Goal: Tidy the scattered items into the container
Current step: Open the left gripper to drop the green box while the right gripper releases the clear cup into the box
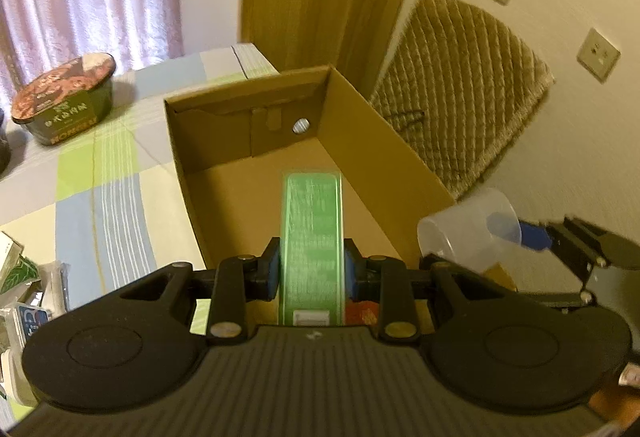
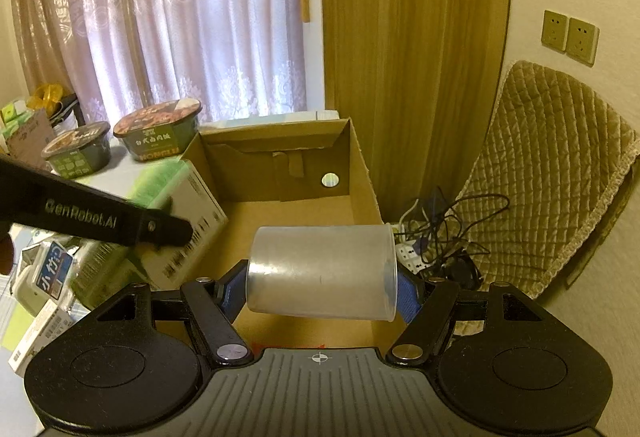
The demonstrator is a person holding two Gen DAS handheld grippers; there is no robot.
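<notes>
The left gripper (image 1: 311, 269) is squeezed tight on a green box (image 1: 312, 237), holding it by its two sides. The green box is up in the air over the open cardboard box (image 1: 384, 141), which sits on a table with a checked cloth (image 1: 100, 173). From the right wrist view the same green box has a white side with black print on it, and it hangs by the left wall of the cardboard box. The right gripper (image 2: 320, 289) is squeezed on a clear plastic cup (image 2: 322, 271). The cup lies on its side between the blue pads (image 2: 406, 295), over the near end of the cardboard box. Two noodle bowls (image 2: 158, 129) stand on the table past the box, near the pink curtain (image 2: 180, 17). Some small packets (image 2: 44, 289) lie in a pile on the left of the table.
</notes>
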